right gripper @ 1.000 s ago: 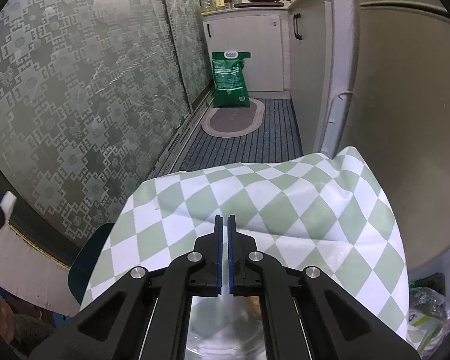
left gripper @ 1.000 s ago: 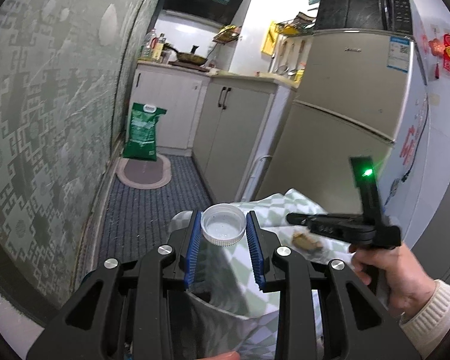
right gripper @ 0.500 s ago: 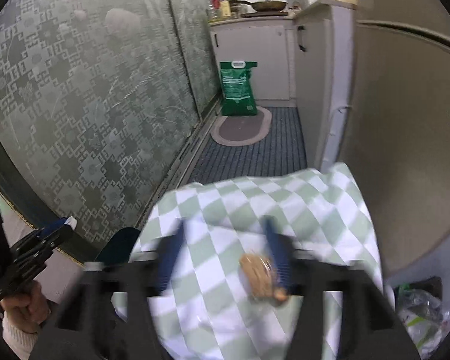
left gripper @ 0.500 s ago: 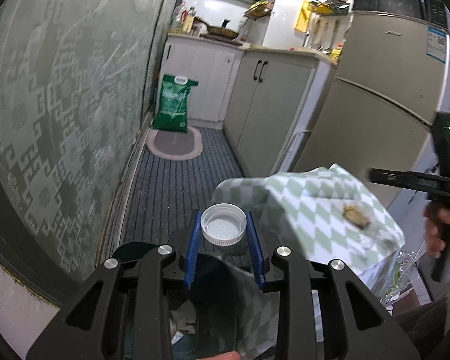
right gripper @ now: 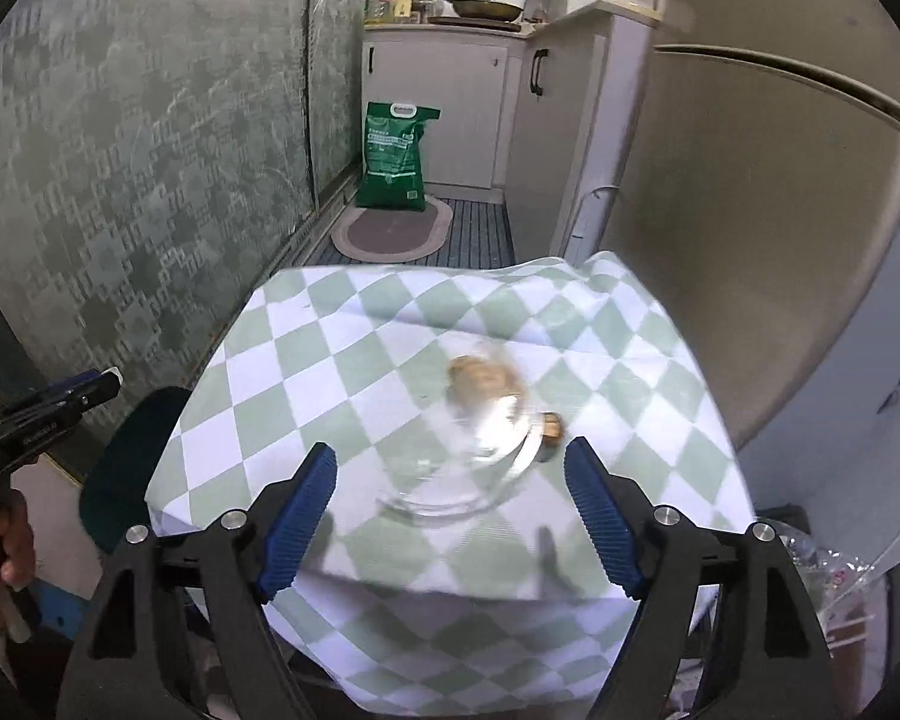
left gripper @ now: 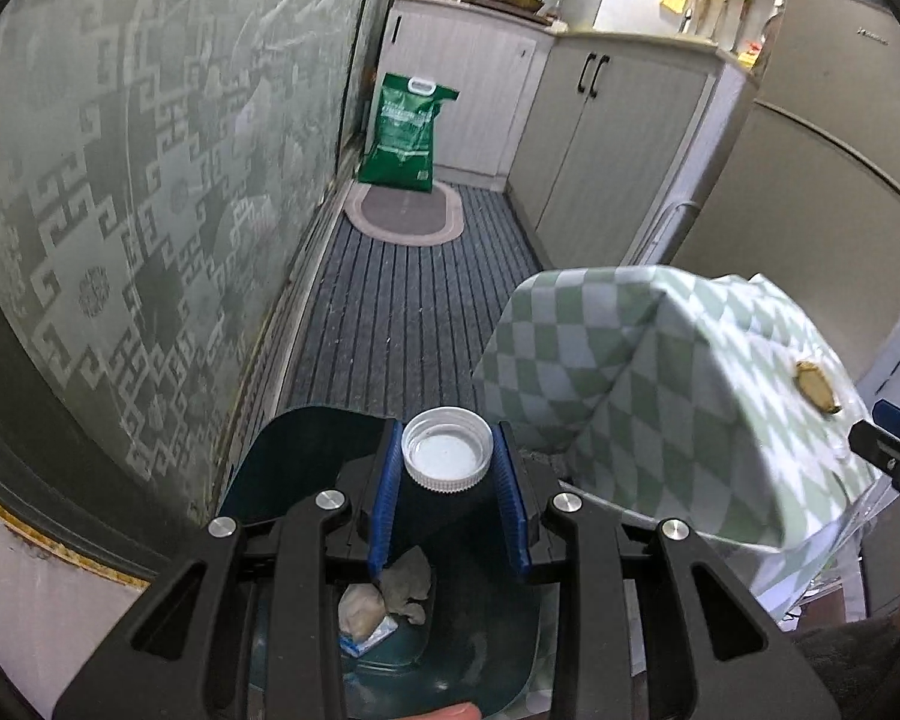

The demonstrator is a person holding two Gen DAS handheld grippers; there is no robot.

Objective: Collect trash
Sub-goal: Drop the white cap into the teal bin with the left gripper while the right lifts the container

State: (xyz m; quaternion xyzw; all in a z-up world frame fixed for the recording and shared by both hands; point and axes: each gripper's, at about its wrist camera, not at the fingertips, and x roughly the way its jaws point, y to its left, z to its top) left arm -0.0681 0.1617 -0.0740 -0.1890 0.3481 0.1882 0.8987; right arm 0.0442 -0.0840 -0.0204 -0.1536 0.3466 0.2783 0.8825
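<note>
Your left gripper (left gripper: 448, 468) pinches a white bottle cap (left gripper: 448, 449) between its blue pads, low centre of the left wrist view, directly over the dark bin (left gripper: 306, 450), where crumpled scraps (left gripper: 384, 597) lie at the bottom. Your right gripper (right gripper: 450, 504) has its jaws opening, spread wide with nothing pressed between them. Ahead of it, centre frame, a clear wrapper with a brown scrap (right gripper: 486, 384) lies blurred on the green-checked tablecloth (right gripper: 330, 360).
</note>
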